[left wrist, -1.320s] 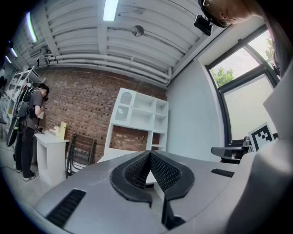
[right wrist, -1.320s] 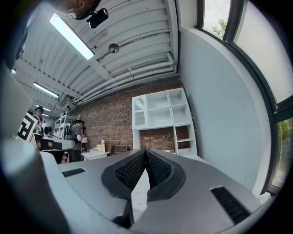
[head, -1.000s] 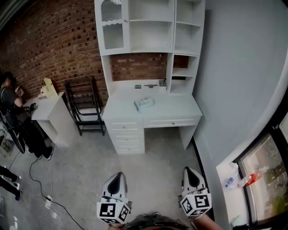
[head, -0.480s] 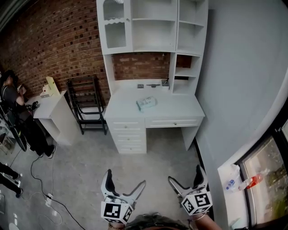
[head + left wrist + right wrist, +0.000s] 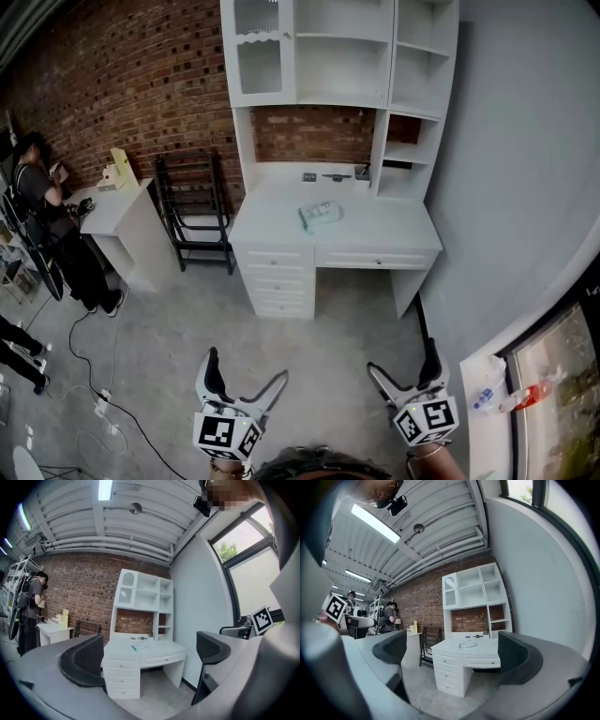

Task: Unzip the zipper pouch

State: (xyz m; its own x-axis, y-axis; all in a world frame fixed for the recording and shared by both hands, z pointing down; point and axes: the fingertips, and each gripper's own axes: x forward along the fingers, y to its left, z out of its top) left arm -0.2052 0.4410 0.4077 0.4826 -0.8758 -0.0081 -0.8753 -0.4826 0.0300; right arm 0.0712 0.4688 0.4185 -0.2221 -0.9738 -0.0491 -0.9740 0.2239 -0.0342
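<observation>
Nearest, at the bottom of the head view: left gripper [image 5: 246,370] and right gripper [image 5: 403,361], each w/ a black-and-white marker cube, both held level and pointing fwd across the room. Both have just been opening. The jaws now stand wide apart in a V w/ nothing btwn the pads, and each gripper view shows only floor and furniture thru the gap. Neither has hold of anything.

Under and ahead of them: bare grey concrete floor [image 5: 309,319]. At far right, a white window sill [image 5: 487,441] w/ a small reddish bottle [image 5: 525,372] lying on it.

Further off: white wooden desk with drawers [image 5: 375,230], set against the back wall, well apart from both grippers, open floor in btwn. The pale teal zipper pouch [image 5: 320,215] lies flat on the desktop, approx mid-desk, a bit left of centre, above the drawer stack. In the head view it sits beyond the grippers and roughly btwn their lines. In both gripper views it shows far off, inside the gap btwn the jaws. It is too small to tell if the zip is shut.

Behind the pouch: a few small dark items [image 5: 333,176] at the back edge. White hutch of open shelves [image 5: 337,56] stands on the desk, w/ a glass-door cupboard at its left.

Farthest: red brick wall [image 5: 122,84], and a plain grey wall [image 5: 525,141] at right. Left of the desk: black folding rack [image 5: 192,211], then a small white side table [image 5: 117,211], w/ a person in dark clothes [image 5: 47,216] standing at it.
</observation>
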